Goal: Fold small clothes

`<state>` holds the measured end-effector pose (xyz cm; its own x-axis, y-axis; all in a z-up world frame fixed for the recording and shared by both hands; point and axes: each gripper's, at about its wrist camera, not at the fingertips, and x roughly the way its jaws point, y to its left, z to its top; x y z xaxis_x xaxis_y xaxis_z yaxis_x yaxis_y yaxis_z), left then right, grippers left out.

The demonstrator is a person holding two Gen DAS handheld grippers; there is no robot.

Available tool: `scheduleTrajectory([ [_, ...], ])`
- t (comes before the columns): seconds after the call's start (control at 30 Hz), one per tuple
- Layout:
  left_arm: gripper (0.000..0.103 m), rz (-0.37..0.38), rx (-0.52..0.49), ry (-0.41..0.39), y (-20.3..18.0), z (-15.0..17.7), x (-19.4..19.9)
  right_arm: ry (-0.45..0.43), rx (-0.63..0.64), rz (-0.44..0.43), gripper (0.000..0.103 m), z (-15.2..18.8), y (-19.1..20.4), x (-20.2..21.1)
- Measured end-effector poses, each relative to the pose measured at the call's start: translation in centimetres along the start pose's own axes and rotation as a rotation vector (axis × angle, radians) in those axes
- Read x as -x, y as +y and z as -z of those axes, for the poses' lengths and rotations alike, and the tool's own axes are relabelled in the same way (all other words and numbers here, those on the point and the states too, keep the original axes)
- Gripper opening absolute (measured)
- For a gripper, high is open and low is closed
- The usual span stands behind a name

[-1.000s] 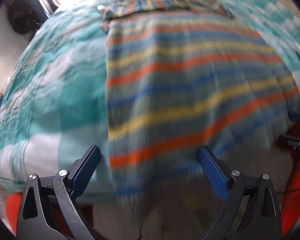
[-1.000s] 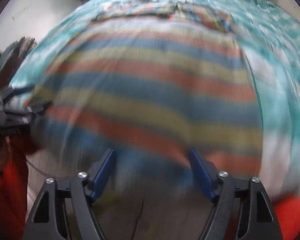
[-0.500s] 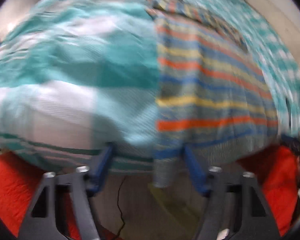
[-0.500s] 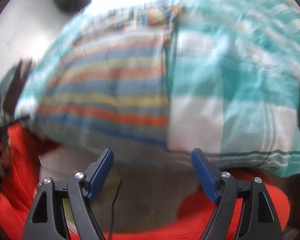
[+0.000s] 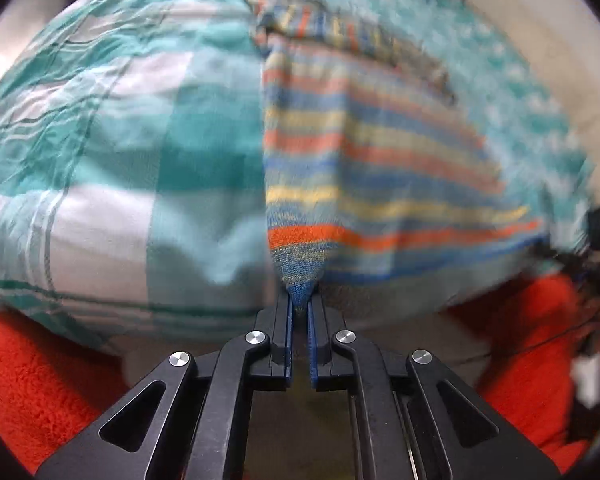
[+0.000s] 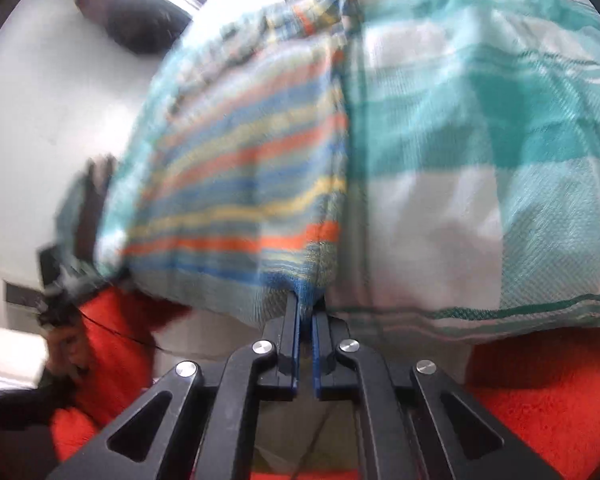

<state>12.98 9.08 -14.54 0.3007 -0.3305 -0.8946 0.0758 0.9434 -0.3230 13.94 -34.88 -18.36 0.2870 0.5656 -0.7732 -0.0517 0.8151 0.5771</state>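
A striped knit garment [image 5: 364, 168] with blue, yellow and orange bands lies spread on a teal and white checked bedsheet [image 5: 112, 152]. My left gripper [image 5: 299, 308] is shut on the garment's near left corner at the bed's edge. In the right wrist view the same garment [image 6: 240, 184] lies left of centre, and my right gripper [image 6: 306, 304] is shut on its near right corner. The garment's far end looks bunched near the top of both views. Both views are motion-blurred.
The checked bedsheet [image 6: 480, 160] covers a mattress whose near edge runs just ahead of both grippers. Red fleece fabric [image 5: 40, 380] lies below the bed edge in the left wrist view, and also shows in the right wrist view [image 6: 540, 400]. A white wall [image 6: 52, 128] stands left.
Both grippers were open and facing the garment's near hem; they swung out to its two near corners and shut on them.
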Motion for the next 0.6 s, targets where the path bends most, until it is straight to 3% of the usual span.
scheduleTrajectory([
  [0.07,0.004,0.027,0.032,-0.069,0.0,-2.3,0.9,-0.092,0.011,-0.014,0.004,-1.5,0.7,1.4],
  [0.13,0.004,0.033,0.057,-0.120,0.2,-4.5,1.3,-0.173,0.047,0.024,0.004,-3.8,1.4,1.9],
  [0.33,0.004,0.000,0.103,-0.259,1.0,-14.7,-1.2,-0.325,0.062,0.109,0.004,-13.3,2.9,-1.1],
  [0.6,0.004,-0.064,0.106,-0.310,2.4,-26.9,-6.8,-0.368,0.079,0.165,0.004,-26.7,2.6,-6.1],
])
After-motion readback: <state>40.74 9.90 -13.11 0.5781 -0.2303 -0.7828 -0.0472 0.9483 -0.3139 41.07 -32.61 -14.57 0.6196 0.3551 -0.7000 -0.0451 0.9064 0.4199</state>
